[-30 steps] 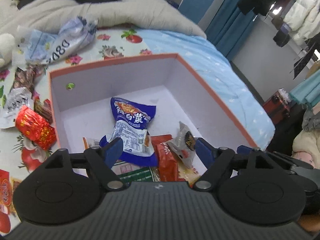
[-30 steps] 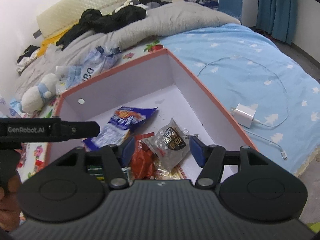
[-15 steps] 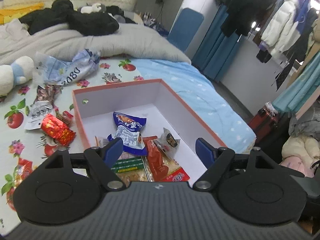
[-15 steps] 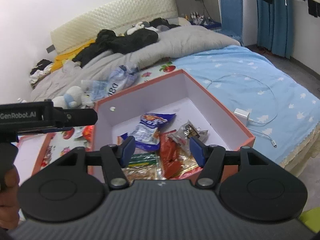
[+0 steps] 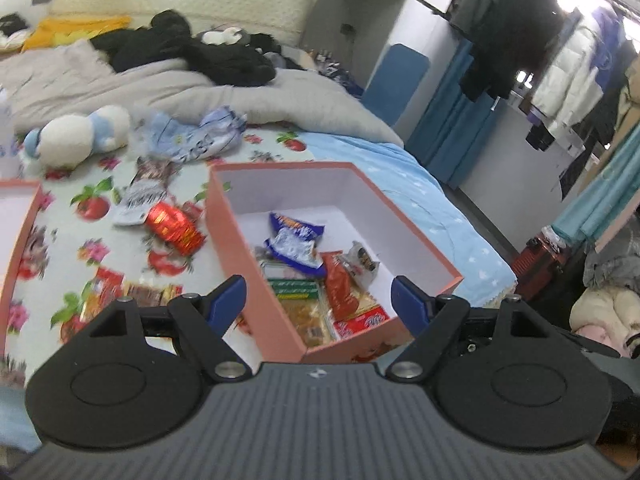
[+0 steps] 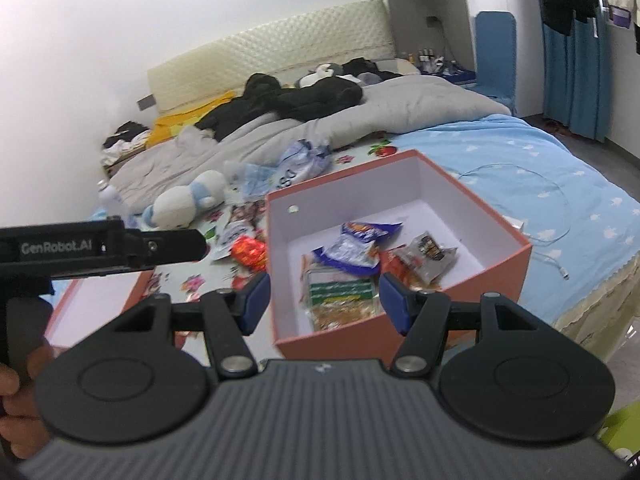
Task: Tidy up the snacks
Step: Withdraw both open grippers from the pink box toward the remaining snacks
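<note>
A salmon-pink box (image 5: 224, 216) (image 6: 516, 248) with white inside sits on the bed. It holds several snack packets, among them a blue bag (image 5: 296, 240) (image 6: 356, 244) and a clear one (image 5: 362, 266) (image 6: 430, 252). My left gripper (image 5: 320, 302) is open and empty, held back above the box's near corner. My right gripper (image 6: 324, 300) is open and empty, above the box's near wall. Loose snacks lie left of the box: a red foil packet (image 5: 174, 228) (image 6: 250, 252) and a white packet (image 5: 136, 204). The left gripper's body (image 6: 104, 248) shows in the right wrist view.
A second pink box or lid (image 5: 20, 232) (image 6: 76, 296) lies at the left. A white plush toy (image 5: 76, 136) (image 6: 188, 204), a crumpled blue bag (image 5: 200, 140), a grey duvet (image 5: 160, 88) and black clothes lie behind. A charger cable (image 6: 552, 208) lies on the blue sheet.
Both grippers have pulled back and up away from the box, staying open. The box looks smaller and more of the bed and loose snacks on the left came into view.
</note>
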Demonstrator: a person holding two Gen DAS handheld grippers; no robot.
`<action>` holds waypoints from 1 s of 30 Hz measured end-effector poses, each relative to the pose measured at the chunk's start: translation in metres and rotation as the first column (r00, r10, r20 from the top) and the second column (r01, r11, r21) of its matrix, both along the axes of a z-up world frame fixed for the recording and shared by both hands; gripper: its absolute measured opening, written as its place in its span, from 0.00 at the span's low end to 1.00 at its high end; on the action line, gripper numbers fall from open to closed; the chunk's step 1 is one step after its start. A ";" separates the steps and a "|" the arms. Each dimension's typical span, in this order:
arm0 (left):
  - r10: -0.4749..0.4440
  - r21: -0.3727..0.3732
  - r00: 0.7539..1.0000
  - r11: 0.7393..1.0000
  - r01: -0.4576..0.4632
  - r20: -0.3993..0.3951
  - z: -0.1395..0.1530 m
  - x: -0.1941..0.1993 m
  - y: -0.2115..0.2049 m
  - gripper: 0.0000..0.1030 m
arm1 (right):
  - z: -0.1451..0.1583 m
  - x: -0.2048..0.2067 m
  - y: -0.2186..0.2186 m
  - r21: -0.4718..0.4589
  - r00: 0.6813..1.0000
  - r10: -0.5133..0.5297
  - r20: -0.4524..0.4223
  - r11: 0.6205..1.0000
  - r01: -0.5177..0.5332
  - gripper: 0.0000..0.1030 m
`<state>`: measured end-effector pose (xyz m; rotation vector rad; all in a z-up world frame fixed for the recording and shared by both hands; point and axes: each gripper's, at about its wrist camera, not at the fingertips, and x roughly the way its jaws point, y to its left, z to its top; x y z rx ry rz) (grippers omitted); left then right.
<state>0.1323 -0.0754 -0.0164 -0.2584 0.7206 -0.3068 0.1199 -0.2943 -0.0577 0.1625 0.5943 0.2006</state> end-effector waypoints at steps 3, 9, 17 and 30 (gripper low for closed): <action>0.018 0.024 1.000 1.000 -0.018 0.012 -0.002 -0.017 0.012 0.81 | -0.001 -0.011 0.012 -0.031 0.999 0.026 0.046 0.999 -0.025 0.61; 0.103 0.041 0.994 0.994 -0.104 0.020 -0.009 -0.044 0.041 0.92 | 0.000 -0.020 0.031 -0.037 0.994 0.081 0.068 0.996 -0.079 0.61; 0.233 0.060 0.972 0.971 -0.232 -0.022 -0.027 -0.064 0.081 1.00 | -0.005 -0.026 0.061 -0.055 0.983 0.178 0.041 0.983 -0.175 0.61; 0.299 0.061 0.952 0.953 -0.296 -0.057 -0.052 -0.052 0.114 1.00 | -0.022 -0.018 0.094 -0.072 0.964 0.264 -0.028 0.962 -0.265 0.60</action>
